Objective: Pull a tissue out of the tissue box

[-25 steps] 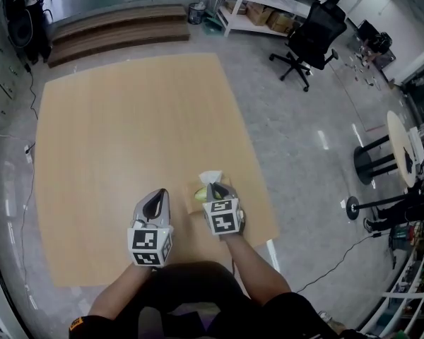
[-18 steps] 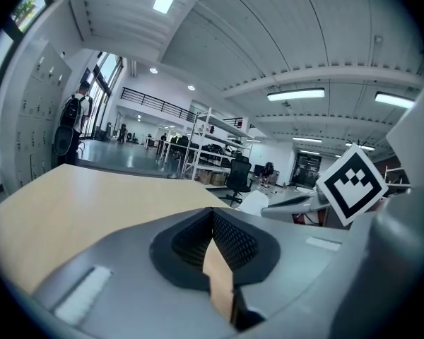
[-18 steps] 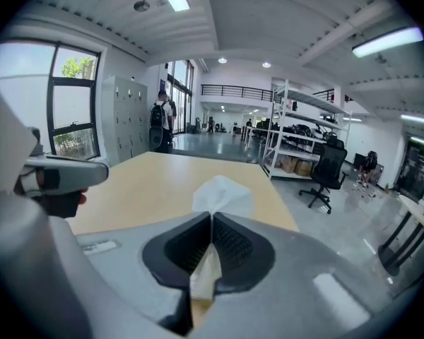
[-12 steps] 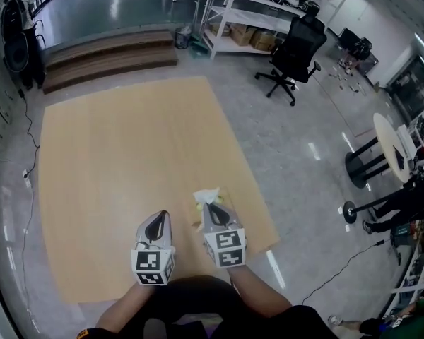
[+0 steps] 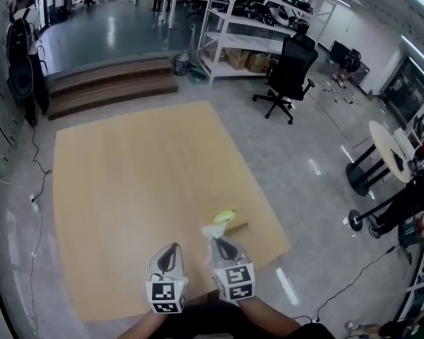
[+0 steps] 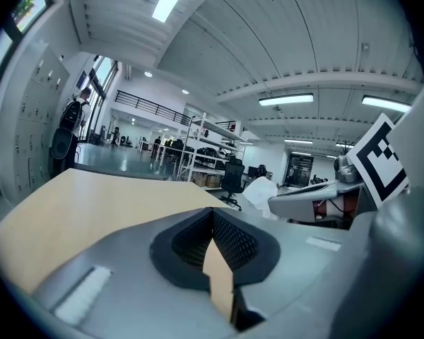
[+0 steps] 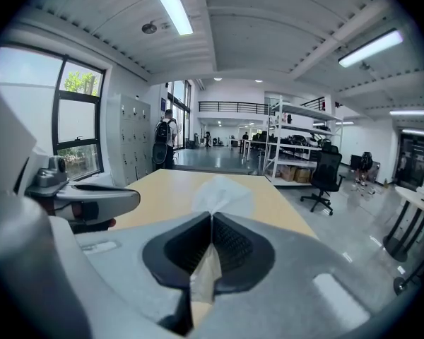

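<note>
The right tongs point(image 5: 220, 241) were clenched on a white tissue point(image 5: 214, 229) at their tips, the tissue box point(image 5: 231, 222) lay on the counter point(image 5: 127, 175) just beyond them, and the left tongs point(image 5: 172, 248), clenched on nothing, could well pin that light box for a clean upward pull.

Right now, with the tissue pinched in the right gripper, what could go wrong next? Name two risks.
The right gripper pinches only a thin bit of the tissue; it might tear or slip. Nothing holds the tissue box, which lies near the table edge; it might drag along or tip off.
</note>
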